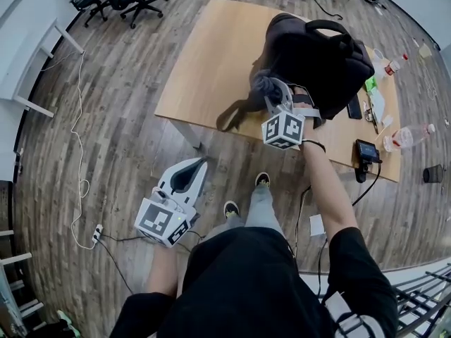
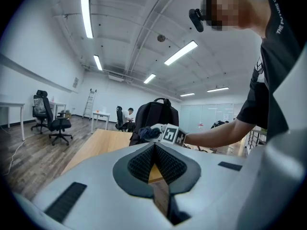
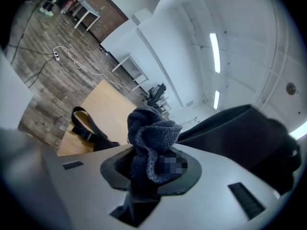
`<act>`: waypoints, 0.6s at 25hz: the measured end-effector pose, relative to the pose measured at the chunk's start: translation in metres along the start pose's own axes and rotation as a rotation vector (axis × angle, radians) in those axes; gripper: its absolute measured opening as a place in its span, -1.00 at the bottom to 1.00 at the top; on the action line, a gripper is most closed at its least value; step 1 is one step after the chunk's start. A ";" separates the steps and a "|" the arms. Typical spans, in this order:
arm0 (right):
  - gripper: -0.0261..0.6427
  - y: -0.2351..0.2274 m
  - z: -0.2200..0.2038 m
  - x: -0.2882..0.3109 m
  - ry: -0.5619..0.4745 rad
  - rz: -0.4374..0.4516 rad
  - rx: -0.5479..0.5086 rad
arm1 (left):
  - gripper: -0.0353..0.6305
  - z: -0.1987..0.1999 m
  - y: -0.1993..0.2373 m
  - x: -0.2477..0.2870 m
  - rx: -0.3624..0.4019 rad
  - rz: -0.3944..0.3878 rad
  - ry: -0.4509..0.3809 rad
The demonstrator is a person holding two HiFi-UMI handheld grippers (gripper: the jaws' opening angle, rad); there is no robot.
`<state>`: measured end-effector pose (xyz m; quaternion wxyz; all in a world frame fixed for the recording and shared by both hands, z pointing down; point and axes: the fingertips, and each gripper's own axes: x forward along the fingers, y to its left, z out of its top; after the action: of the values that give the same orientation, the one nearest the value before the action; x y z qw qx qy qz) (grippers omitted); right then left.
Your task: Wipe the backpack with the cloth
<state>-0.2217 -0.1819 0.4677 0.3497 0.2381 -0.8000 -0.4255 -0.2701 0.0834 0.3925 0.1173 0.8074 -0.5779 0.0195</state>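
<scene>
Left gripper view: backpack point(image 2: 156, 114), white-lettered black shirt point(image 2: 274, 56)

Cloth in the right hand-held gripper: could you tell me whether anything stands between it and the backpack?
Nothing visible does. The bunched dark grey cloth, clamped in the right hand-held gripper, is right beside the black fabric backpack.
</scene>
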 end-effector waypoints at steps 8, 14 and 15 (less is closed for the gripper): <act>-0.62 0.143 -0.028 0.061 0.177 0.235 0.062 | -0.84 0.000 0.018 -0.025 0.005 0.076 0.008; -0.64 0.186 -0.042 0.049 0.231 0.336 0.002 | -0.84 -0.002 0.015 -0.016 -0.004 0.065 0.023; -0.64 0.178 -0.040 0.047 0.222 0.309 -0.029 | -0.84 -0.002 0.015 -0.014 -0.008 0.062 0.021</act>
<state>-0.2365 -0.1409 0.6512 0.5003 0.1530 -0.7772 -0.3496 -0.2889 0.0921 0.3943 0.1258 0.7884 -0.6014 0.0296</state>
